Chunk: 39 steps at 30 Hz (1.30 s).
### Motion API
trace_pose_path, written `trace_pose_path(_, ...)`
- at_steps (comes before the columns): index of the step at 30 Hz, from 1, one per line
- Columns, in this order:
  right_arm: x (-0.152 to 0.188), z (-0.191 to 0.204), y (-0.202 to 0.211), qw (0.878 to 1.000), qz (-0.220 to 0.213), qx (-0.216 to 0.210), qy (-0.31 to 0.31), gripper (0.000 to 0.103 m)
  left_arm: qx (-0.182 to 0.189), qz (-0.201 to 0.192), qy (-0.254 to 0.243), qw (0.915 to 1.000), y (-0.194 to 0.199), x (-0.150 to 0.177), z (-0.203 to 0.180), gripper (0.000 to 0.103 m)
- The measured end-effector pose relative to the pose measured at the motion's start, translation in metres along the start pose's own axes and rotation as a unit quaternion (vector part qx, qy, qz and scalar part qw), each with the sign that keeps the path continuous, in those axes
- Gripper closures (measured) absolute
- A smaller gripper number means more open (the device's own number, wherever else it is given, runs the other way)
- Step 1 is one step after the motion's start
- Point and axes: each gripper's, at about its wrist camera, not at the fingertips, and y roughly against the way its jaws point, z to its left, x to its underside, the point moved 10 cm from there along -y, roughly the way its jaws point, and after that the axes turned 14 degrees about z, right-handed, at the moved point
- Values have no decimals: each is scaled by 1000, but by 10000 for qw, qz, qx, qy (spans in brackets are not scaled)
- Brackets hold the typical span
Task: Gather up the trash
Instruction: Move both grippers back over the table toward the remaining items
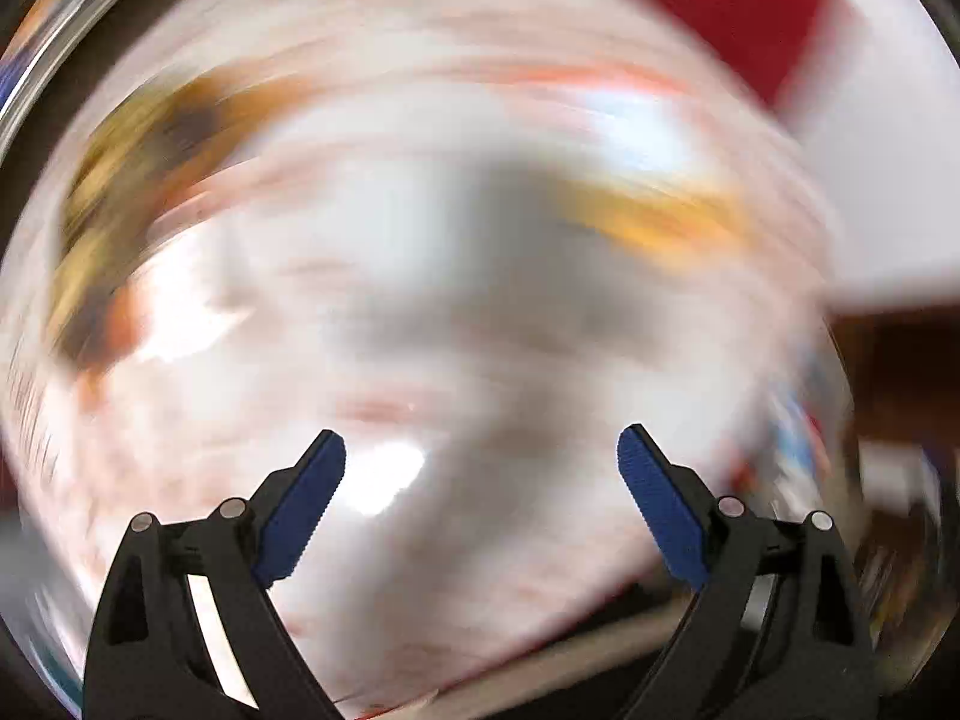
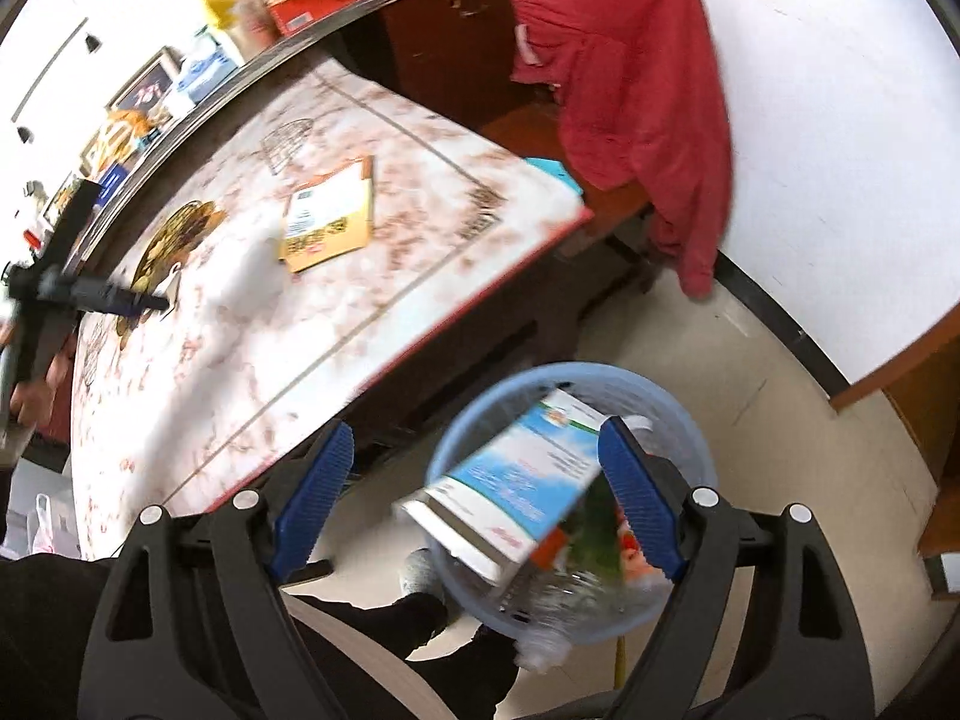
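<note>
Floor [image 2: 750,390] | blue bin [image 2: 690,420]: carton [image 2: 510,492], perhaps wrappers | both grippers' fingers [image 2: 324,480] spread, empty

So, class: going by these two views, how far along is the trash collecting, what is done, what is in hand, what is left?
Done: a blue-and-white carton sits in the blue bin with other wrappers. In hand: nothing; the right gripper is open above the bin, and the left gripper is open too, its view blurred. Left: a yellow box and a white crumpled piece on the table.
</note>
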Motion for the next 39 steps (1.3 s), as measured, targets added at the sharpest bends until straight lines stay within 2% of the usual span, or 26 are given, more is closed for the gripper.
trace_pose_path(2,-3,14,-2,10000,16,8,48,22,-108,33,811,9966,-3,-28,74,14)
trace_pose_path(4,-5,26,-4,10000,41,22,62,22,-116,130,1337,9909,-9,-44,121,14)
trace_pose_path(7,-6,41,-8,9999,96,60,35,22,24,327,1547,9874,-23,-56,144,14)
trace_pose_path(11,-6,51,-12,9997,171,142,-25,22,0,494,1444,9883,-42,-65,142,14)
trace_pose_path(14,-8,55,-14,9996,206,193,-46,22,307,584,1387,9881,-54,-76,134,14)
trace_pose_path(21,-16,68,-13,9995,209,235,-29,22,332,778,1498,9851,-78,-96,147,14)
trace_pose_path(23,-19,73,-14,9995,221,238,4,22,306,799,1483,9852,-86,-91,148,14)
trace_pose_path(24,-22,76,-16,9994,245,235,40,22,230,735,1451,9864,-87,-91,149,16)
trace_pose_path(26,-28,83,-22,9993,286,226,109,22,74,479,1364,9895,-84,-91,149,30)
trace_pose_path(27,-33,88,-26,9991,310,233,162,22,25,342,1292,9910,-79,-90,147,50)
trace_pose_path(30,-51,104,-42,9983,352,282,382,22,-7,164,1215,9925,-74,-79,139,49)
trace_pose_path(35,-111,136,-84,9973,382,238,578,21,-285,-233,1119,9930,-58,-54,132,49)
trace_pose_path(37,-143,150,-102,9969,345,294,640,10,-362,-477,960,9936,-47,-43,123,49)
trace_pose_path(39,-162,158,-119,9962,433,285,705,7,-299,-609,810,9944,-39,-29,113,49)
